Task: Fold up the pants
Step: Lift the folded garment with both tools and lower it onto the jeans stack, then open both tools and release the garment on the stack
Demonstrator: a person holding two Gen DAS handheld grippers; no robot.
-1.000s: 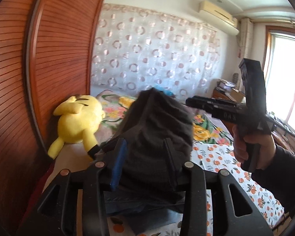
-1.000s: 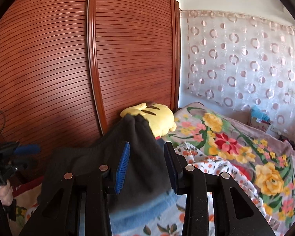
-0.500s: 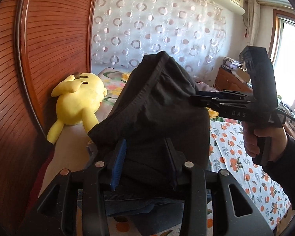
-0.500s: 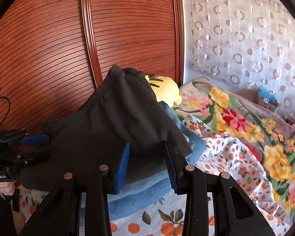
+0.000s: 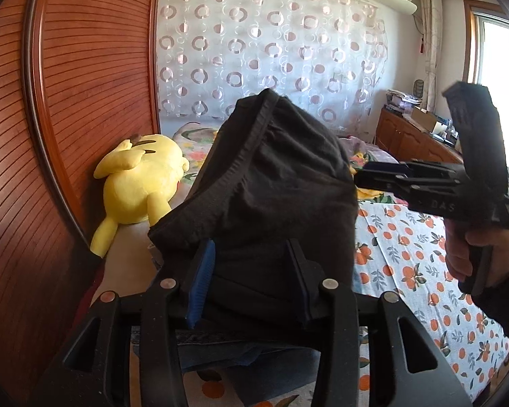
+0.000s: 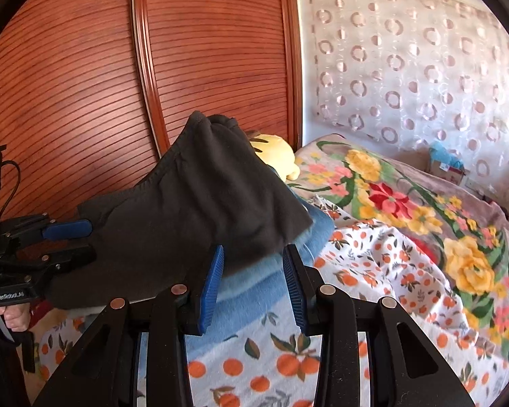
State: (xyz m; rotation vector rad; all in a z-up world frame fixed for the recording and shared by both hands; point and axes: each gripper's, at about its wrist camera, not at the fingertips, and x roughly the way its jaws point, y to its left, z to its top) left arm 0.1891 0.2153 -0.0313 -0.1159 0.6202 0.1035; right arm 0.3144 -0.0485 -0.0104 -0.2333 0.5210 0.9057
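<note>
The pants (image 5: 271, 183) hang lifted over the bed (image 6: 373, 271), slung between both grippers. Left gripper (image 5: 251, 281) fingers pinch the cloth. Right gripper (image 6: 252, 278) fingers appear to clamp an edge. Soft, light, limp fabric: grip hems and seams.

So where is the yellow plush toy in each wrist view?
Left wrist: the plush lies left of centre on the bed, beside the wardrobe, left of the dark pants.
Right wrist: only the plush's head shows, upper centre, peeking out behind the raised pants.
Shared landmark: the circle-pattern curtain.
</note>
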